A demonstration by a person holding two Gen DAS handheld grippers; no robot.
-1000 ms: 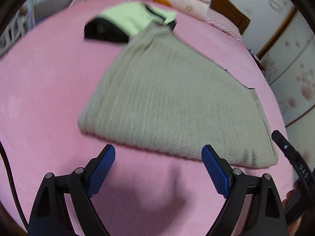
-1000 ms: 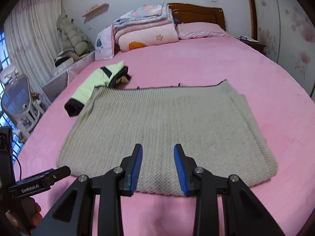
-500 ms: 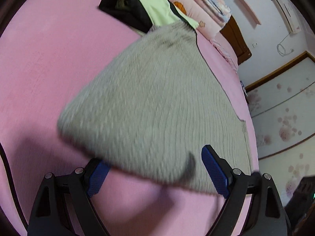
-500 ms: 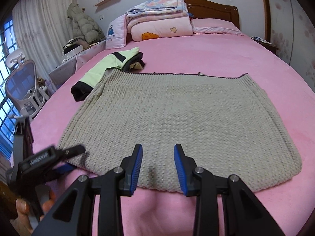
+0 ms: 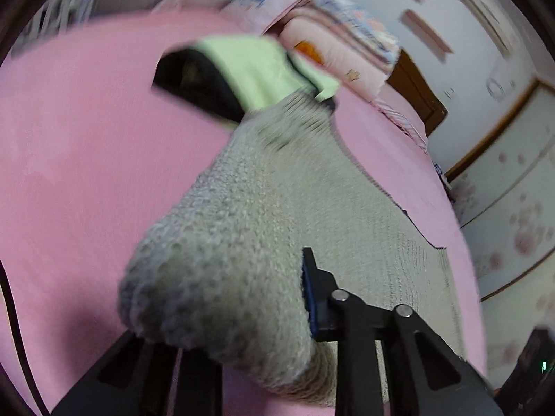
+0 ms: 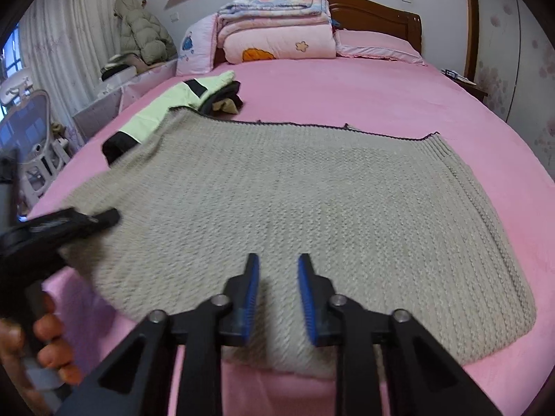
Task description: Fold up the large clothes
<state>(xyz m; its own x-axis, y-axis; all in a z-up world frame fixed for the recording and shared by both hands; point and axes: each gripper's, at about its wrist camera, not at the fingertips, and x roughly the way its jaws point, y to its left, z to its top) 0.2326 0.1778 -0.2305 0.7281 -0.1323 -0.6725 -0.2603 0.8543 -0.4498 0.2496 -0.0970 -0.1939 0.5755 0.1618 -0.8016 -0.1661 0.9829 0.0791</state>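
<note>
A large grey knitted garment lies spread flat on the pink bed. In the left wrist view its near left corner fills the space between the fingers of my left gripper; the fabric bulges over the left finger and hides it, so the jaws look closed on that corner. In the right wrist view the left gripper shows at that corner, held by a hand. My right gripper is partly open and empty, just above the garment's near edge.
A light green and black garment lies at the grey garment's far left corner. Folded quilts and pillows are stacked against the wooden headboard. A chair stands left of the bed.
My left gripper has moved forward onto the garment's near left corner and closed on it. My right gripper has come closer over the near edge, its opening unchanged.
</note>
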